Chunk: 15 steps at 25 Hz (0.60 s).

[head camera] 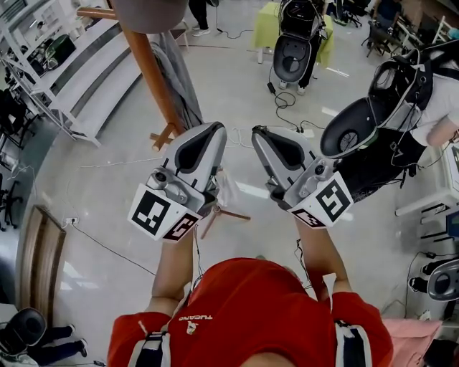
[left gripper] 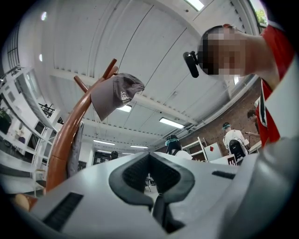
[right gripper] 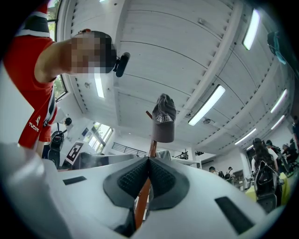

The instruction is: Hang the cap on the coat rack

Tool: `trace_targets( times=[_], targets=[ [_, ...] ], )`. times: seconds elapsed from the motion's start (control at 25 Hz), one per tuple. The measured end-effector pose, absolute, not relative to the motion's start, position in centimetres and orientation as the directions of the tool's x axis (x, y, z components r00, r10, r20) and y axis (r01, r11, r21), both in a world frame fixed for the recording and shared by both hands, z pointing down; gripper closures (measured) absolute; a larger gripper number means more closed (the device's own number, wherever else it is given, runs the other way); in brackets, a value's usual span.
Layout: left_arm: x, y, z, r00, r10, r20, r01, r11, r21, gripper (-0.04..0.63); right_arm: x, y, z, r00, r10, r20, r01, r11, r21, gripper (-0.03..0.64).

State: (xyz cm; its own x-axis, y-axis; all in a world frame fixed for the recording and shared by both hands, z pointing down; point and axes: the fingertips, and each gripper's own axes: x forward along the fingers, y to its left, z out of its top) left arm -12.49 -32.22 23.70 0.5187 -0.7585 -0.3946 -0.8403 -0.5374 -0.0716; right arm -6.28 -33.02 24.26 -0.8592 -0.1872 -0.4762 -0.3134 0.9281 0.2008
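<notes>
The grey cap (head camera: 147, 14) hangs on top of the wooden coat rack (head camera: 152, 75); no gripper touches it. Both grippers are held up below it, side by side. My left gripper (head camera: 215, 130) is shut with nothing between its jaws, and so is my right gripper (head camera: 261, 133). From the left gripper (left gripper: 149, 156) the cap (left gripper: 116, 93) shows on a curved peg of the rack (left gripper: 69, 135), up and to the left. Over the right gripper (right gripper: 148, 161), the cap (right gripper: 163, 119) sits straight above the rack's pole (right gripper: 151, 148).
A grey garment (head camera: 181, 79) hangs on the rack's pole. White shelving (head camera: 79, 79) stands at the left. Black machines (head camera: 294, 50) (head camera: 362, 122) stand at the back and right, with cables (head camera: 287, 100) on the floor. A person in white (head camera: 445, 107) is at the far right.
</notes>
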Motion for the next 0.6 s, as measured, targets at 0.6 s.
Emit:
trace_targets(
  times=[0.6],
  targets=[
    [-12.3,-30.5,24.4,0.519,-0.759,-0.394,-0.840,-0.539,-0.068,0.588,-5.6,-31.6,24.7,-0.851,-0.201,-0.484,-0.327,0.925,0.192,0.594]
  ],
)
